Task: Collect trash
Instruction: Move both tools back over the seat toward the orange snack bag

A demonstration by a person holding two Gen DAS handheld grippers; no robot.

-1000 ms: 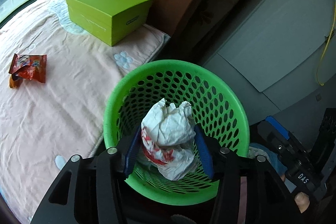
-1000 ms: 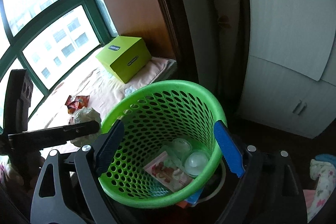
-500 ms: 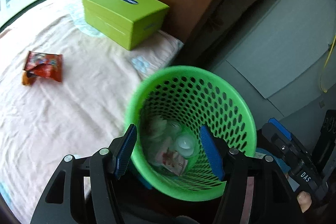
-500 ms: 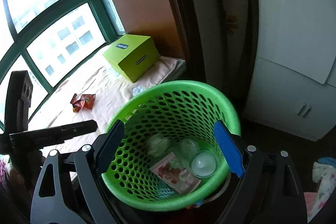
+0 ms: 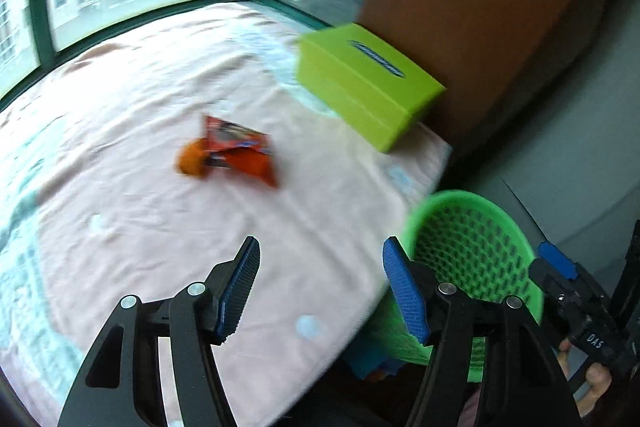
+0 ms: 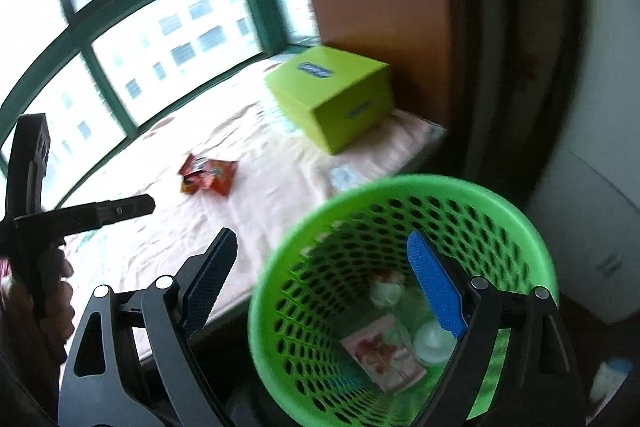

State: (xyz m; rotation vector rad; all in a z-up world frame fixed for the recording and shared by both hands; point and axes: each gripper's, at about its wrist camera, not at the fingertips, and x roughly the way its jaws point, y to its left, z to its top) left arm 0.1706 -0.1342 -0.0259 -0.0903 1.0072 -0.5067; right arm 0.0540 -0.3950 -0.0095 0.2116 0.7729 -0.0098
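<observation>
Swung away from the green basket (image 5: 472, 267) it hung over a second ago, the left hand-held gripper (image 5: 320, 291) now looks across a bed (image 5: 120, 155) spread with a pale pink sheet; its blue pads stand apart with nothing between them, and the crumpled white wrapper (image 6: 386, 289) it carried now lies inside the basket. In the left wrist view an orange-red snack wrapper (image 5: 236, 151) lies at the centre of the frame on the sheet, smeared by motion blur, its print unreadable. A lime-green box (image 5: 368, 87) sits in the upper right, against a brown panel. The basket is pushed to the lower right, partly cut off behind the gripper's right finger. The right hand-held gripper (image 6: 324, 287) is spread wide and holds nothing; one finger overlaps the basket's interior in the right wrist view, the other the bed's edge. Among the basket's contents a printed packet (image 6: 380, 351) and a pale round lid (image 6: 432, 339) can be made out; the rest is blurred. A hand (image 6: 52, 303) at that frame's left edge grips the left tool's handle.
</observation>
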